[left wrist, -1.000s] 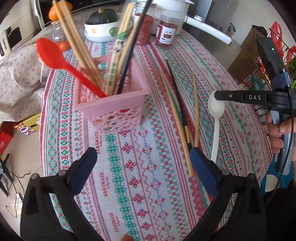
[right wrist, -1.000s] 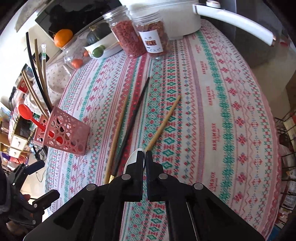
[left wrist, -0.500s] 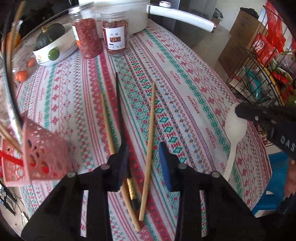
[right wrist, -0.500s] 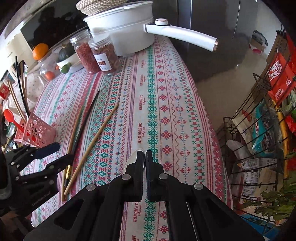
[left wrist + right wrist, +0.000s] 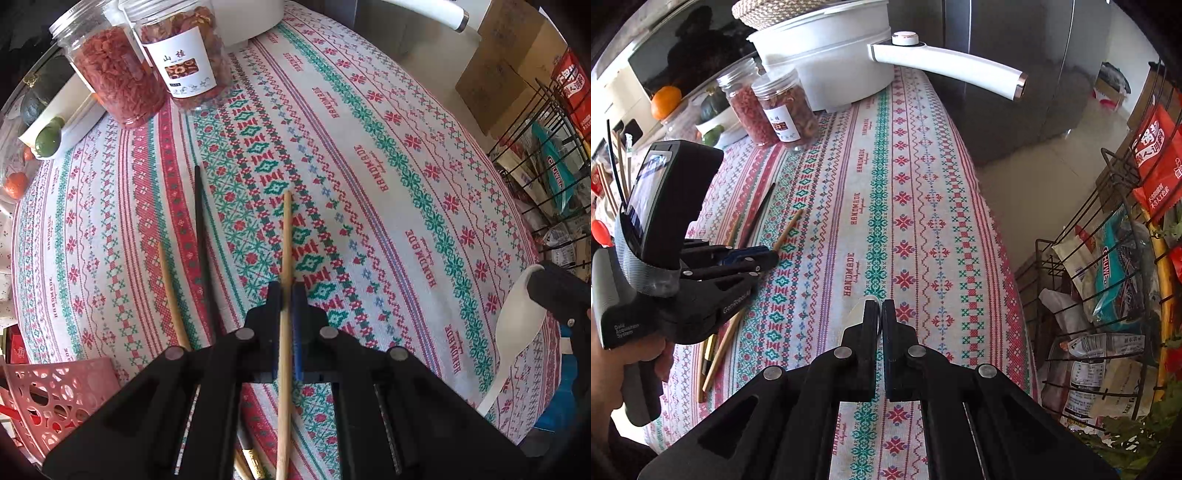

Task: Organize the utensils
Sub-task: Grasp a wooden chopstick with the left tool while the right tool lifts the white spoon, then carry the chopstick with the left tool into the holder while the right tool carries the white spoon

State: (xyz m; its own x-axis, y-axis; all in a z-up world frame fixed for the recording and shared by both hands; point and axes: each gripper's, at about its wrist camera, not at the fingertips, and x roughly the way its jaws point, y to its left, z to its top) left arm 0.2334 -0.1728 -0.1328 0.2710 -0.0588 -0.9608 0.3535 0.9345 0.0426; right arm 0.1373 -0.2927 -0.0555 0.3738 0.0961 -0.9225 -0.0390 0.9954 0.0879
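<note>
My left gripper (image 5: 286, 295) is shut on a light wooden chopstick (image 5: 286, 236) that lies along the patterned tablecloth (image 5: 388, 177). A black chopstick (image 5: 199, 221) and another wooden chopstick (image 5: 171, 291) lie to its left. The pink utensil basket (image 5: 55, 395) stands at the lower left, holding a red spoon and several chopsticks. My right gripper (image 5: 880, 306) is shut on a white spoon (image 5: 855, 314), held near the table's right edge; the spoon also shows in the left wrist view (image 5: 517, 325). The left gripper shows in the right wrist view (image 5: 764, 254) over the chopsticks.
Two jars of dried food (image 5: 155, 62) and a bowl of vegetables (image 5: 51, 114) stand at the far left. A white pot (image 5: 827, 51) with a long handle sits at the table's far end. A wire rack of packets (image 5: 1108, 258) stands off the right edge.
My left gripper has turned from the pink basket to the loose chopsticks and closed on the light wooden one. My right gripper has carried the white spoon rightward toward the table edge.
</note>
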